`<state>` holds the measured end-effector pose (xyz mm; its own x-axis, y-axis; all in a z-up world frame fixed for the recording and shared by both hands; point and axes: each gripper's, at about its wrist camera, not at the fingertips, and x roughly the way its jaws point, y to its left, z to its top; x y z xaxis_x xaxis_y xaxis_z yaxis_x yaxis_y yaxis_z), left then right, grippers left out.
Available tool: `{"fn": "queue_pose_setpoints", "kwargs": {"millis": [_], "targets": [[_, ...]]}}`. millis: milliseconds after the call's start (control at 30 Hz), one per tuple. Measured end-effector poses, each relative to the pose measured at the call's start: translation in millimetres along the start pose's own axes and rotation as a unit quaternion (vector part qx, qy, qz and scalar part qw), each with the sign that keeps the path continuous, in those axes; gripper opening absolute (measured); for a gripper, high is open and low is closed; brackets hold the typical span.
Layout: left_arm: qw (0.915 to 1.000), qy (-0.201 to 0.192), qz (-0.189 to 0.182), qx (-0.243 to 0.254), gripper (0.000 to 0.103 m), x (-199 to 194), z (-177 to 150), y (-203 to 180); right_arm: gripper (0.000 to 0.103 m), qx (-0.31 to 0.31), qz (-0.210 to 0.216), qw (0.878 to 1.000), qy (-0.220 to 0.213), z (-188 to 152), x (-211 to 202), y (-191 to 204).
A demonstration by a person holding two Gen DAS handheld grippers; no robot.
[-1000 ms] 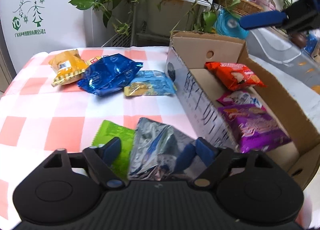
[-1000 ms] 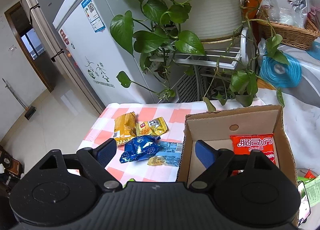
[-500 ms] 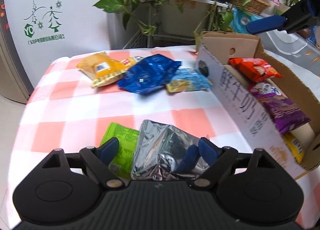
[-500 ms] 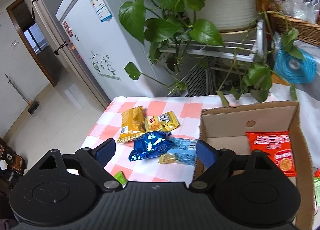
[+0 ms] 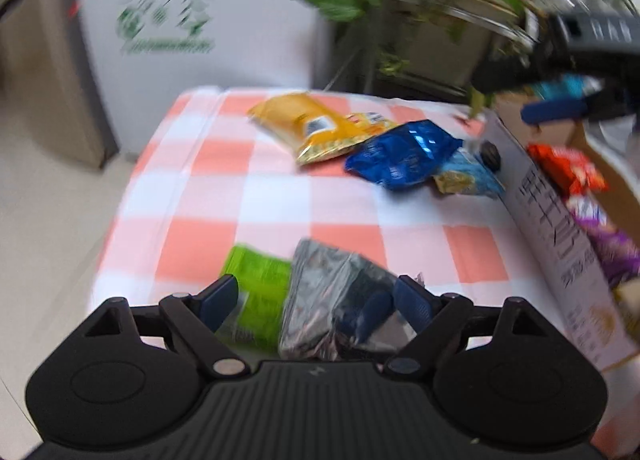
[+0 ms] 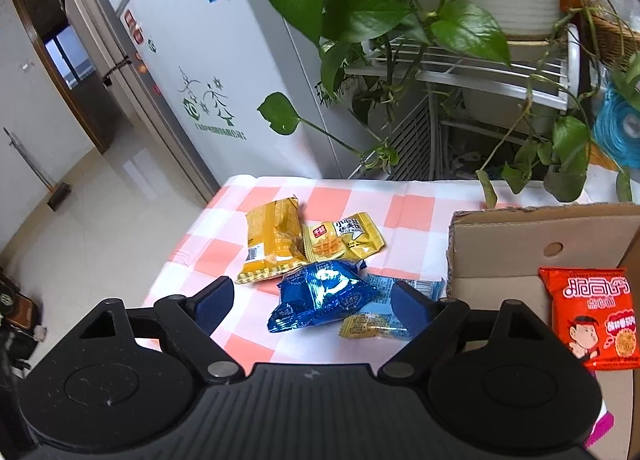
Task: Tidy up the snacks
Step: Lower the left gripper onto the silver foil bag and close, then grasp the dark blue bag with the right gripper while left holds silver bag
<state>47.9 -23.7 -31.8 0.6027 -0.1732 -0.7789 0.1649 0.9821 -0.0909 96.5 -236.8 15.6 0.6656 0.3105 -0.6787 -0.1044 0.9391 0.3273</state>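
Observation:
My left gripper [image 5: 316, 300] is open, low over a silver packet [image 5: 336, 300] and a green packet [image 5: 260, 292] on the checked tablecloth [image 5: 208, 188]. Further back lie an orange-yellow packet [image 5: 308, 128], a dark blue packet [image 5: 404, 156] and a light blue packet [image 5: 468, 176]. The cardboard box [image 5: 560, 244] at right holds a red packet [image 5: 568, 172] and a purple packet [image 5: 612, 252]. My right gripper [image 6: 312, 300] is open, high above the dark blue packet [image 6: 320, 296], the light blue packet [image 6: 392, 300], the orange-yellow packet [image 6: 272, 240] and a small yellow packet [image 6: 344, 236]. It also shows in the left wrist view [image 5: 560, 108].
A white fridge [image 6: 224, 72] stands behind the table. A plant rack [image 6: 480, 68] with trailing leaves hangs over the table's far edge beside the box [image 6: 520, 244]. The red packet [image 6: 588, 316] lies inside the box. The table's left edge drops to the floor [image 5: 52, 220].
Both grippers have moved left, away from the box. The left view now blurs and the box sits further right. The packets have not moved. Both grippers stay open.

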Motion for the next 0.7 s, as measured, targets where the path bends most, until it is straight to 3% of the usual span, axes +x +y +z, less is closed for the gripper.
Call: {"fn": "queue_pose_setpoints", "kwargs": {"millis": [167,400,700], "targets": [[0.9988,0.006,-0.013,-0.046,0.085,-2,-5,8,0.078,-0.041,-0.026,0.999,0.001,-1,21,10],[0.9911,0.029,-0.045,-0.122,0.087,0,-4,11,0.080,-0.060,-0.047,0.997,-0.003,1,48,12],[0.9910,0.040,-0.039,-0.122,0.089,9,-7,4,0.087,-0.095,-0.057,0.994,0.026,-5,81,19]]}}
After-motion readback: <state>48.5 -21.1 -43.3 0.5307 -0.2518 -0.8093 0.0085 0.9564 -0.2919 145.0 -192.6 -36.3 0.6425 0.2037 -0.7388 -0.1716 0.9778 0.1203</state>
